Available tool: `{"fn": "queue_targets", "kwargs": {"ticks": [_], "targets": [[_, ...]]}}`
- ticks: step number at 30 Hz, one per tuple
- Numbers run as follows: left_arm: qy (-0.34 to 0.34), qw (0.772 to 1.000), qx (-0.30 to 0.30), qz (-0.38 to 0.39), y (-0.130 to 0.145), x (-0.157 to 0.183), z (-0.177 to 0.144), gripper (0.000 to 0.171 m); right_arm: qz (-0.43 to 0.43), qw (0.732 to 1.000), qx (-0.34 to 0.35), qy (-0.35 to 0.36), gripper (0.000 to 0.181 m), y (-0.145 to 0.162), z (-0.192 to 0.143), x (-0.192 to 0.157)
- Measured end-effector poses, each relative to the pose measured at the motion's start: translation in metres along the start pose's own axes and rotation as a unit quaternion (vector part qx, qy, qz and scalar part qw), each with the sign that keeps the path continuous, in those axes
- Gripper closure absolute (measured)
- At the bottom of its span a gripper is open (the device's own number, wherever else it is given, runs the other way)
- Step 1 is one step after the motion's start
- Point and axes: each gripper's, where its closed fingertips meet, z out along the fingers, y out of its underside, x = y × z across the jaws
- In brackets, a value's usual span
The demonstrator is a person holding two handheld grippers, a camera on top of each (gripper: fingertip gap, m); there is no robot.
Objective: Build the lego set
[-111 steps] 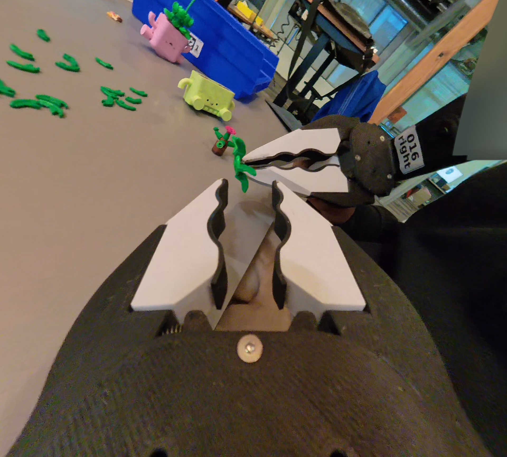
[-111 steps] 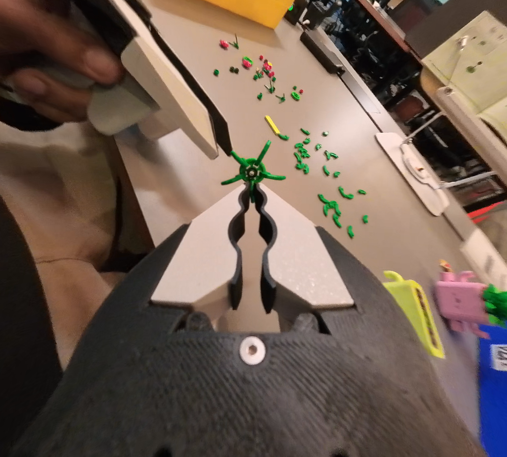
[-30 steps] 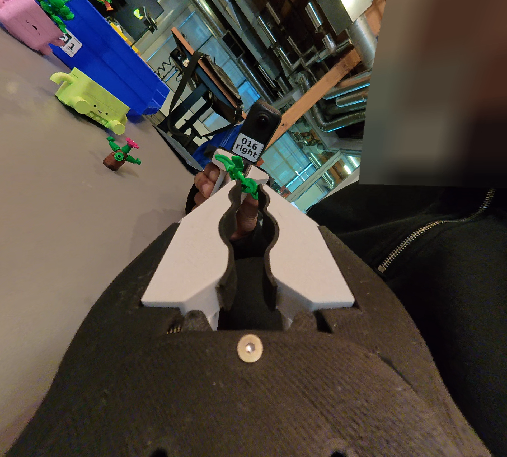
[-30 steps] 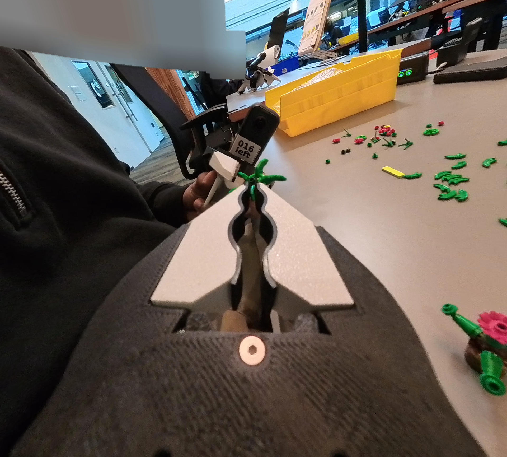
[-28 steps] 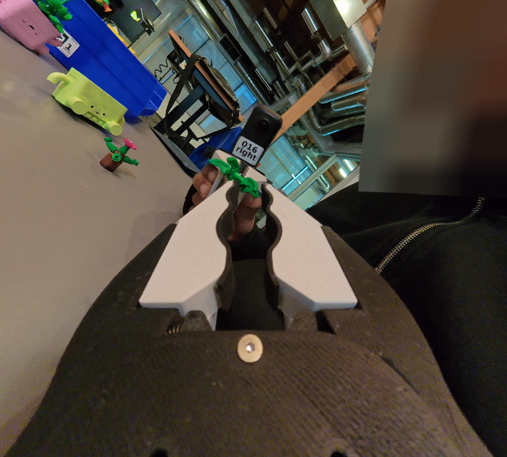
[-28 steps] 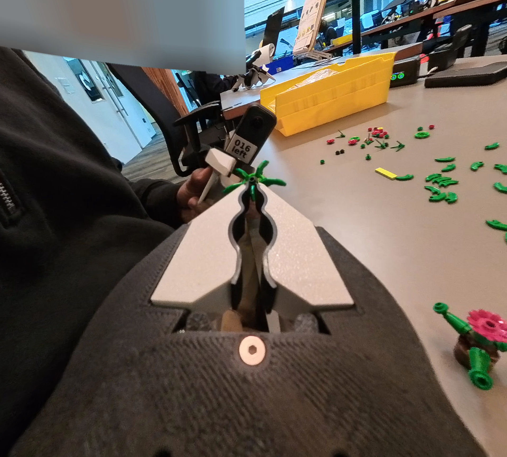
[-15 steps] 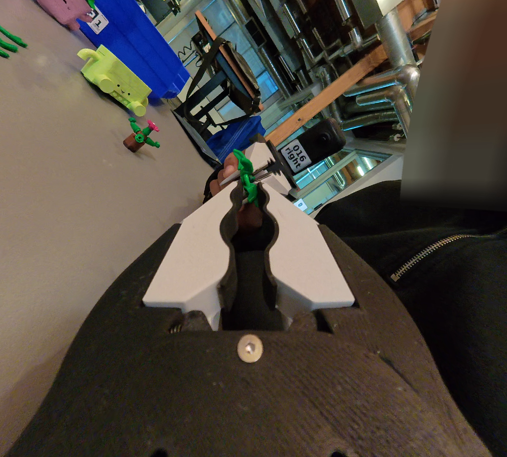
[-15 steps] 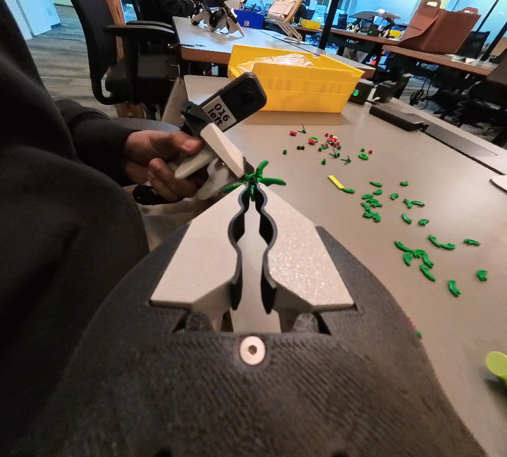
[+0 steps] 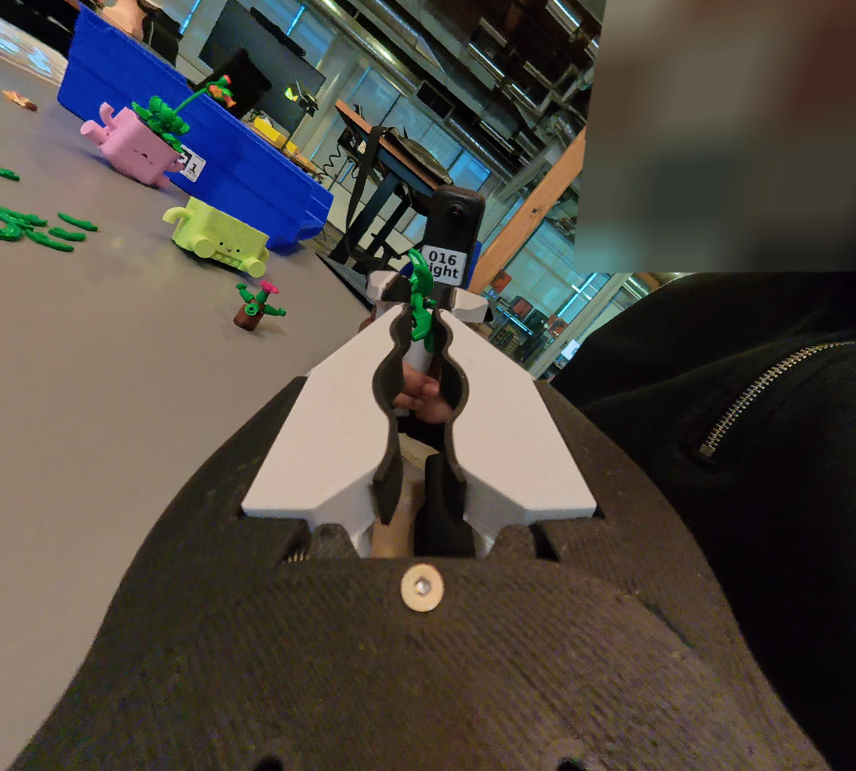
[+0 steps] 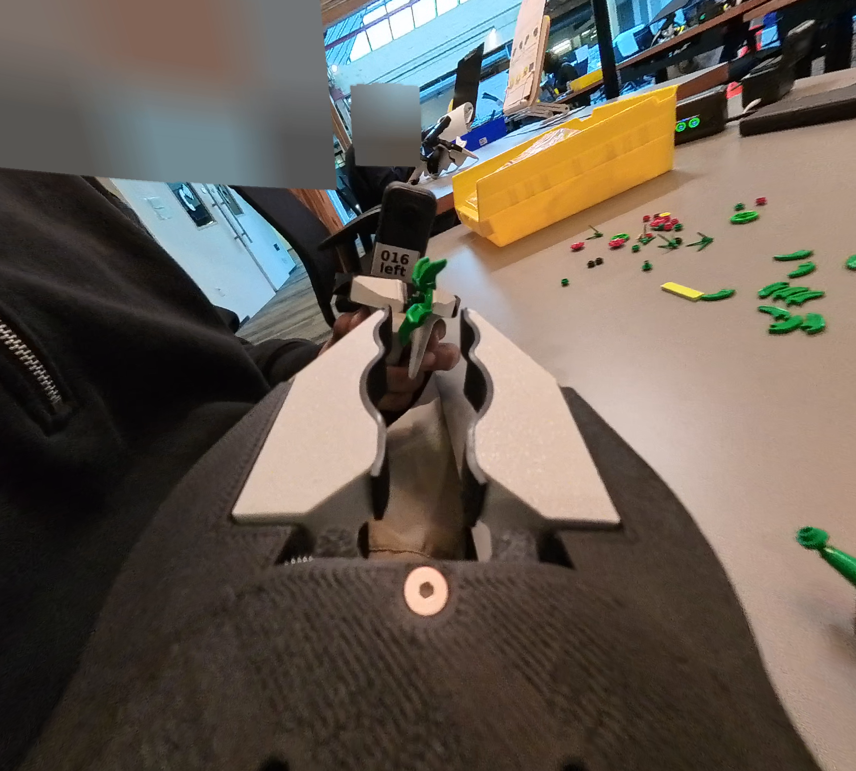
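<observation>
A green leafy lego stem [image 9: 419, 309] is pinched between the tips of my left gripper [image 9: 419, 319], held up off the grey table [image 9: 116, 378] near the person's black jacket. The right wrist view shows the same stem [image 10: 419, 299] in the left gripper [image 10: 413, 334], which faces this camera. My right gripper [image 10: 424, 320] is open, its fingers standing either side of the stem without gripping it. In the left wrist view the right gripper [image 9: 424, 295] faces me just behind the stem, fingers spread.
A pink pot with a plant [image 9: 134, 147], a lime pot [image 9: 217, 235], a blue bin [image 9: 222, 156] and a small brown pot with a pink flower [image 9: 257, 306] stand on the table. Loose green leaves [image 10: 787, 299], red flowers [image 10: 657, 223] and a yellow bin [image 10: 565, 179] lie farther off. Left and right tips are no more than a few centimetres apart. The lime pot [image 9: 217, 235] is about equally far from each gripper, around 25 cm.
My right gripper has opened and let go of the green stem. The left gripper now holds it alone. Both grippers have turned to face each other squarely.
</observation>
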Motion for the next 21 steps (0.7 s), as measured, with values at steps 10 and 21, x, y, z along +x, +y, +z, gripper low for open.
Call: {"fn": "queue_targets", "kwargs": {"ticks": [10, 21], "targets": [[0.014, 1.000, -0.007, 0.001, 0.004, 0.005, 0.002, 0.167, 0.020, 0.999, -0.010, -0.032, 0.173, 0.003, 0.002, -0.009], [0.156, 0.976, -0.020, -0.150, 0.009, 0.029, 0.003, 0.167, 0.148, 0.971, 0.008, -0.186, 0.172, -0.002, -0.006, -0.035]]}}
